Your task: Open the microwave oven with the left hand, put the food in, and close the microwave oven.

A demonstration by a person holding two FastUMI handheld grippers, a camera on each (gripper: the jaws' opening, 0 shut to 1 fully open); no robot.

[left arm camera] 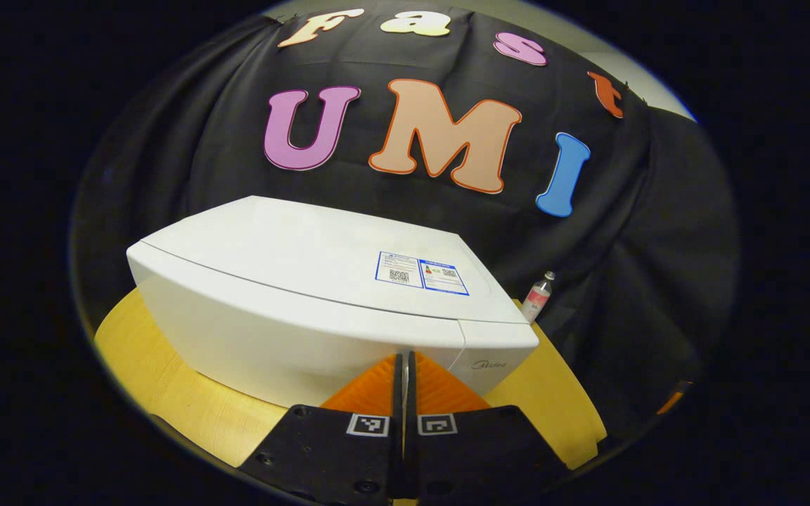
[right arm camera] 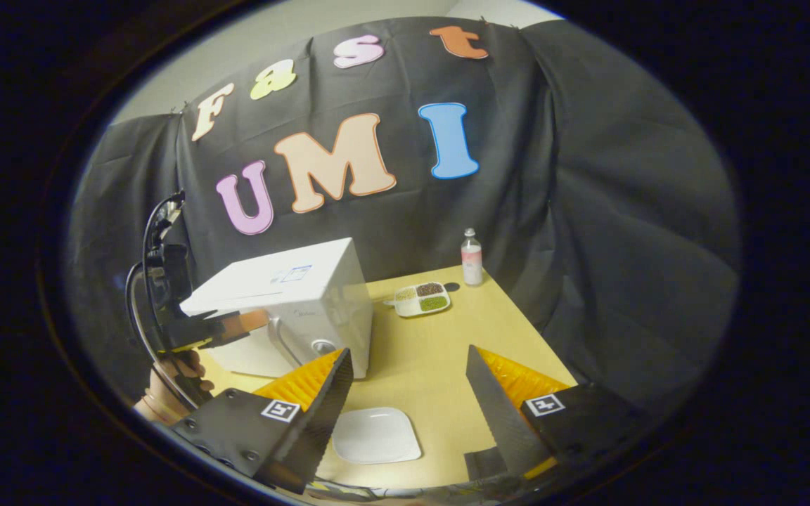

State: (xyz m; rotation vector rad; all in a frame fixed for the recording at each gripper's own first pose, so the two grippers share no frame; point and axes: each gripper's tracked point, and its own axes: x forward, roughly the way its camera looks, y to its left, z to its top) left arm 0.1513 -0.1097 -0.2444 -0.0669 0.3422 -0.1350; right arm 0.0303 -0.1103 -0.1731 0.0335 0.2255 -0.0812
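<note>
black cloth hangs as the booth's wall behind a pale wooden surface (right arm camera: pixel 419 365) that carries everything. the white microwave oven (right arm camera: pixel 292 309) stands toward the left of the surface in the right gripper view, its door closed, a curved handle and a round knob on its front, and a sticker on its top.

in the left gripper view the microwave oven (left arm camera: pixel 320 295) is seen from above and close, its top and the upper edge of its front taking up the middle. the left gripper (left arm camera: pixel 403 372) sits just in front of that front edge, its fingers clenched together with nothing between them; whether the tips touch the oven cannot be told. in the right gripper view the left gripper (right arm camera: pixel 226 327) shows beside the oven's front left, held by a hand (right arm camera: pixel 166 393) low at the left, with cables looping above it.

the right gripper (right arm camera: pixel 408 393) hovers over the near part of the surface with its fingers released, spread wide and holding nothing. below the gap between them lies a white square plate (right arm camera: pixel 375 436).

the food, a small divided tray (right arm camera: pixel 420 298) with dark and green fillings, rests on the surface to the right of the oven, apart from it. a small bottle (right arm camera: pixel 471 257) with a pink label stands just behind the tray near the cloth; the bottle (left arm camera: pixel 537 298) also shows past the oven's right corner in the left gripper view.
</note>
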